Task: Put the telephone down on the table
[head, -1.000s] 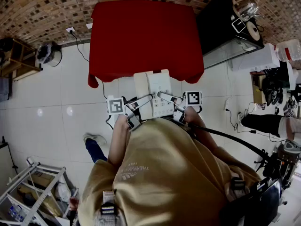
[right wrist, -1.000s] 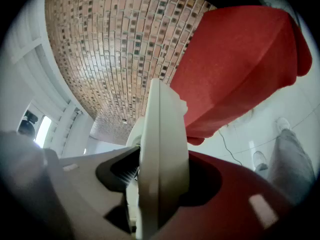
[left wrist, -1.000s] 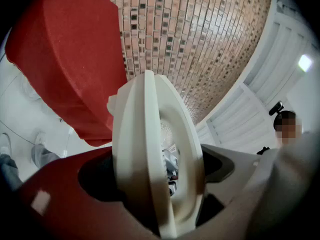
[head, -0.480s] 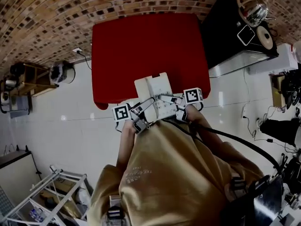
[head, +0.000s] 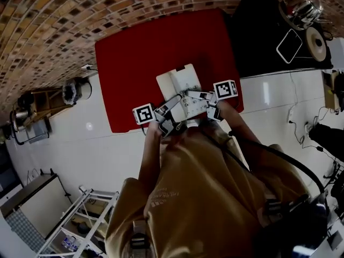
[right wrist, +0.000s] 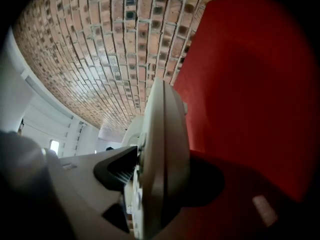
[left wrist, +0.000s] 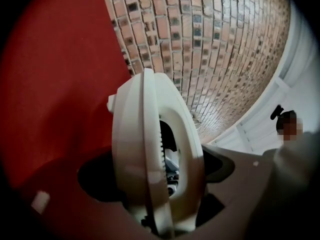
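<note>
I hold a white telephone between both grippers, above the near part of the red table. My left gripper is shut on the phone's left edge, and my right gripper grips its right edge. In the left gripper view the telephone stands edge-on between the jaws, with red cloth to its left. The right gripper view has the telephone edge-on too, a dark pad against its keypad side; these jaws are opening. Whether the phone touches the table I cannot tell.
A brick wall runs behind the table. A black cabinet with a speaker and a kettle stands at the right. A wooden shelf is at the left, a metal rack at the lower left. White floor tiles surround the table.
Both grippers have carried the telephone forward, from in front of the table's near edge to over the red cloth. The view has swung with them.
</note>
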Available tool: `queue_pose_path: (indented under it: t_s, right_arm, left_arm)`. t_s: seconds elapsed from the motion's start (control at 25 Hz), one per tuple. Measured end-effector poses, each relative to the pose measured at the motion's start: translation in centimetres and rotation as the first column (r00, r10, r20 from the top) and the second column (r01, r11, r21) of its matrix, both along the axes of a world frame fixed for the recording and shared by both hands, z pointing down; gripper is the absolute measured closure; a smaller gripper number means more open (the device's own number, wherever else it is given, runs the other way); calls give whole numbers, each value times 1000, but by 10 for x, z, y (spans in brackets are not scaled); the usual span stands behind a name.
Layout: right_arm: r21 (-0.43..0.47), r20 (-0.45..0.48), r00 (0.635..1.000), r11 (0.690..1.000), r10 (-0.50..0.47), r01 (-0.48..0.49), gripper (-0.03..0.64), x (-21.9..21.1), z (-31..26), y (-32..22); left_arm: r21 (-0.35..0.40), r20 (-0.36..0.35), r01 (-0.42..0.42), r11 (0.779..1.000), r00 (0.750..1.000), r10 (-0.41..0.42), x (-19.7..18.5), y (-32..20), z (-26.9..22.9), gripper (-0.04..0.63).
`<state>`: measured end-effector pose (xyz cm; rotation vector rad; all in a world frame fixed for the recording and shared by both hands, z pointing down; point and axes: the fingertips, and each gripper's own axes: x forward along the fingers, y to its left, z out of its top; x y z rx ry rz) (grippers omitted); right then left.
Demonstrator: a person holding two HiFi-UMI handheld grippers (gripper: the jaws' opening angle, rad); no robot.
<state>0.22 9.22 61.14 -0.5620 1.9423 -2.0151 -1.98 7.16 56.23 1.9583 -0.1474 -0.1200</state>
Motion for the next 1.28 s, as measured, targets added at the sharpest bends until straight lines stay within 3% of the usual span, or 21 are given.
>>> queue_pose_path:
  t_s: [0.2, 0.4, 0.48, 0.52, 0.6, 0.68, 0.8, 0.84, 0.92, 1.0, 1.08, 1.16, 1.2, 1.28]
  right_arm:
    - [31, -8, 999, 998, 51, -51, 347, 19, 48, -100]
    - [-128, -50, 993, 985, 108, -113, 339, 12, 76, -152]
    - [-69, -112, 990, 994, 81, -89, 333, 12, 86, -181]
    - [-37, -148, 987, 997, 62, -68, 330, 10, 90, -198]
    - [-14, -211, 977, 999, 26, -29, 320, 2, 100, -222]
    - [-17, -245, 969, 1000, 2, -6, 308, -5, 108, -231]
    - [-15, -274, 962, 1000, 4, -9, 292, -8, 115, -235]
    - [-11, -285, 959, 1000, 12, -16, 289, -7, 117, -237]
    - [-1, -309, 951, 1000, 29, -31, 290, -6, 118, -239]
    - [10, -328, 944, 999, 49, -48, 288, -5, 118, -241]
    - [10, -339, 939, 998, 65, -66, 286, -3, 118, -240]
    - [-4, -359, 930, 997, 75, -82, 281, -1, 117, -237]
    - [-8, -381, 921, 996, 77, -87, 275, 1, 116, -236]
    - [17, -452, 888, 996, 81, -82, 257, 5, 115, -235]
  left_arm:
    - [-48, 24, -63, 997, 998, 64, 27, -98, 34, 158]
    - [-159, 26, -77, 984, 996, 82, 19, -159, 63, 146]
    - [-114, -19, -94, 989, 996, 93, 22, -186, 63, 141]
    - [-128, -23, -87, 988, 996, 85, 20, -199, 70, 132]
    - [-246, 33, -30, 969, 999, 39, 7, -214, 105, 115]
    - [-300, 66, 5, 954, 998, 16, -1, -220, 121, 109]
    - [-441, 226, 89, 893, 974, 15, -17, -211, 145, 109]
    - [-443, 233, 91, 892, 972, 17, -18, -212, 149, 108]
    - [-357, 151, 37, 933, 988, 19, -11, -222, 146, 103]
    - [-314, 117, 14, 949, 993, 25, -7, -227, 143, 100]
    - [-352, 156, 28, 936, 987, 29, -9, -223, 145, 100]
    - [-462, 256, 86, 883, 966, 41, -16, -212, 150, 98]
    - [-468, 270, 91, 879, 962, 44, -16, -212, 150, 97]
    - [-369, 246, 46, 928, 968, 50, -8, -220, 149, 98]
